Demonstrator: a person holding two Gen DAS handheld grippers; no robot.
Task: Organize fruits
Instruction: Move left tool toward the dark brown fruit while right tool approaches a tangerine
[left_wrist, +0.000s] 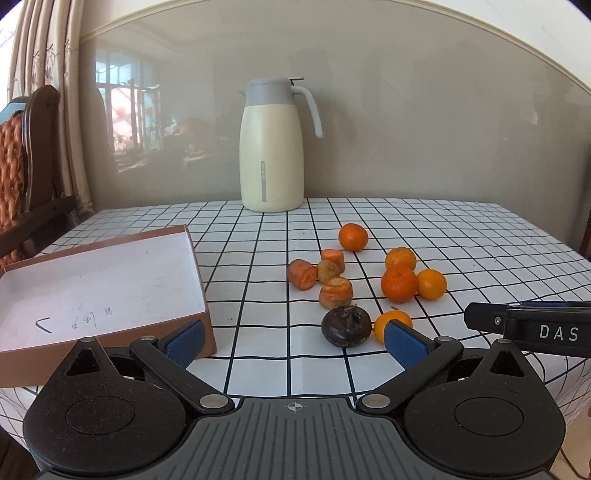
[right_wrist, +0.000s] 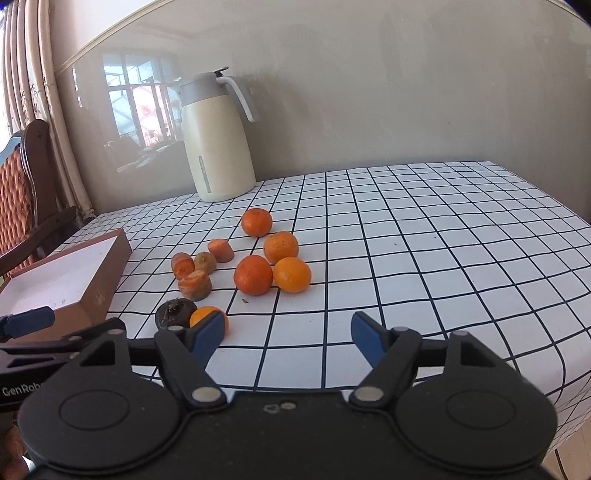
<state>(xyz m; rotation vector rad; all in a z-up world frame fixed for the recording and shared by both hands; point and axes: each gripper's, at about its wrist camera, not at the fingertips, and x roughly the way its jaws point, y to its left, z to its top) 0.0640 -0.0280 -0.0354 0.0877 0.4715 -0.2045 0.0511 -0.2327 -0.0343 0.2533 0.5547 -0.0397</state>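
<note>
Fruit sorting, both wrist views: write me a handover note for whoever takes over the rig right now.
Left tongs: open, empty, near the table's front edge.
Right tongs: open, empty.
Shallow brown cardboard box with white inside: at the left, nothing in it.
On the checked tablecloth: five orange mandarins, nearest beside the dark purple round mangosteen; four cut carrot chunks behind them.
Cream thermos jug stands at the back.
Done: nothing boxed.
Left: all the fruit.

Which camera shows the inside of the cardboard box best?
The left wrist view: the cardboard box lies near, its white floor showing handwriting. The right wrist view shows the box at the left edge, partly cropped.
</note>
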